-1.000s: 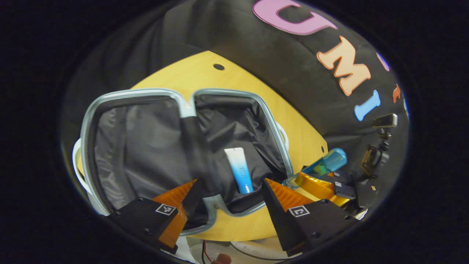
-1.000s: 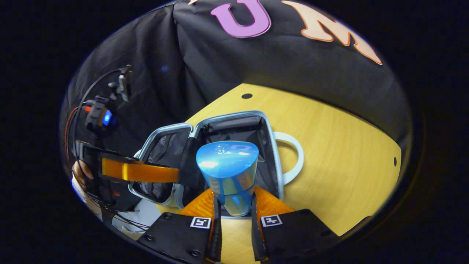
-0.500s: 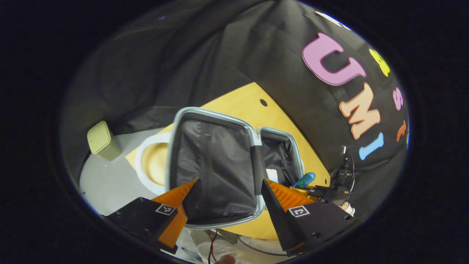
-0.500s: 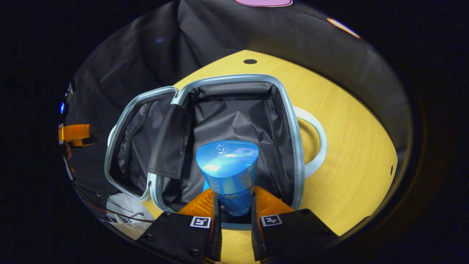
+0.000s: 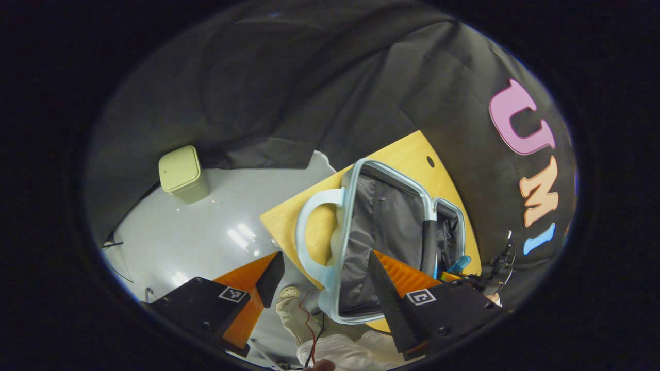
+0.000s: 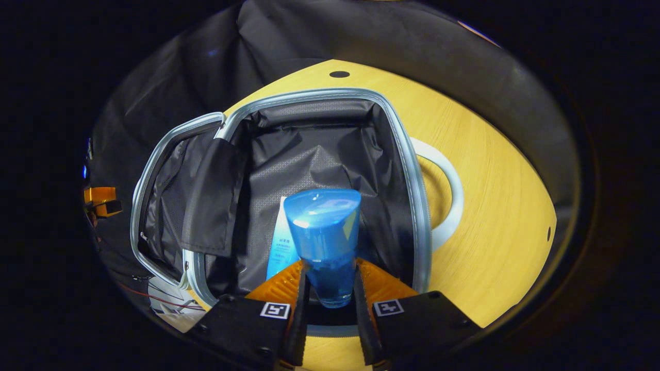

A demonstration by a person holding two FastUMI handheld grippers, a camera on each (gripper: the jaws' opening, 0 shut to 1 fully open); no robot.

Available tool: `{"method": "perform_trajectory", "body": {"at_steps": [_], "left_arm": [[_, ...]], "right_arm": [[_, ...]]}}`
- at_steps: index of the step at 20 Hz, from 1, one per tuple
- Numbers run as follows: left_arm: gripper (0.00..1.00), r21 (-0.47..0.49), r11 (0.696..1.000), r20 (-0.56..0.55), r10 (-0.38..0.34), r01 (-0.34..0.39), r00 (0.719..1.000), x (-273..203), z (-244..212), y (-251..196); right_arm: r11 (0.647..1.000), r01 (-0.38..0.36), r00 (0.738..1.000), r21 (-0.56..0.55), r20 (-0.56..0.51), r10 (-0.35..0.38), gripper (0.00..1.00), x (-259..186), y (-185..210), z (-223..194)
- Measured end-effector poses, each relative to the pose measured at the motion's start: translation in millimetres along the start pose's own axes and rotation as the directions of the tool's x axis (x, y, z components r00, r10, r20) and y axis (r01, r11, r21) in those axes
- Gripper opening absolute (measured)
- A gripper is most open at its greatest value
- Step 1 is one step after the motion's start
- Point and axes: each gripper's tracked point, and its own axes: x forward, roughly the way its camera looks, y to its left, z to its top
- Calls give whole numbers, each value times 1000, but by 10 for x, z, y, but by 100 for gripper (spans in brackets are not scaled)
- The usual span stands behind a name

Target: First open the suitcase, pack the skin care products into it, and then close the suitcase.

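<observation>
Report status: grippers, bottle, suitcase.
Right gripper shut on blue bottle, over the open suitcase. Left gripper open, empty. White-blue tube already inside. No obstruction.

I can't read any text from here. The white-and-blue plastic tube lying in the open suitcase carries small dark print, too fine to make out. The black square-patterned marker tags on my right tool's fingers hold no letters.
</observation>
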Motion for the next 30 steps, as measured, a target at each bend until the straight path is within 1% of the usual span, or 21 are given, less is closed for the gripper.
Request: {"method": "perform_trajectory", "body": {"at_steps": [1,2,5,6,7,8,9,10,11,12,13,14,15,16,18,19,20,22,28,29,30], "left_arm": [[95,-16,1000,-3,3,-3,1000,53,11,44],[95,-31,1000,-10,6,-6,1000,96,28,94],[95,-55,998,-15,3,-3,1000,188,105,194],[95,-60,998,-20,1,-2,1000,224,110,216],[95,-66,998,-25,-5,3,1000,263,134,238],[95,-73,997,-32,-9,7,999,300,140,255],[95,-77,997,-40,-18,15,999,334,135,254],[93,-81,996,-44,-34,30,998,368,127,241],[92,-90,995,-50,-56,51,997,419,114,199],[86,-104,992,-58,-81,74,995,459,95,169],[83,-119,988,-69,-103,94,992,472,86,142],[82,-132,985,-72,-123,113,990,498,87,125],[73,-136,982,-72,-145,134,987,533,73,101],[70,-138,979,-76,-159,147,984,558,61,88],[50,-139,979,-87,-160,147,983,632,36,107],[50,-139,981,-85,-145,133,986,678,34,152],[36,-140,984,-82,-119,107,990,710,41,235],[8,-177,978,-82,-128,112,988,758,28,254],[5,-246,945,-42,-233,216,972,705,42,167],[4,-250,940,-36,-250,233,968,663,56,157],[2,-255,935,-34,-263,246,964,627,52,137]], "right_arm": [[1000,-5,1000,-3,8,5,43,10,15,11],[1000,-29,999,-5,22,29,58,-21,65,38],[999,-51,996,-2,74,51,100,-78,99,143],[998,-60,994,11,97,59,99,-151,107,183],[997,-68,990,29,126,64,95,-200,90,252],[996,-78,985,51,155,70,95,-274,64,320],[994,-81,982,68,178,68,99,-321,25,365],[993,-77,978,85,203,58,99,-371,-48,413],[993,-70,975,97,219,47,95,-410,-120,437],[992,-59,972,114,235,31,99,-463,-204,453],[990,-51,969,131,245,17,95,-505,-282,459],[988,-44,968,150,253,5,95,-539,-347,456],[984,-39,966,174,259,-8,98,-581,-415,450],[981,-34,964,193,266,-19,98,-616,-473,427],[974,-24,960,225,277,-41,98,-693,-585,378],[972,-16,960,235,277,-51,98,-727,-638,344],[971,-6,960,240,274,-62,98,-744,-686,287],[969,12,963,248,259,-78,98,-757,-751,168],[958,9,962,286,258,-86,98,-799,-816,-5],[957,8,961,290,263,-87,94,-800,-829,3],[956,6,960,295,267,-89,98,-803,-833,-4]]}}
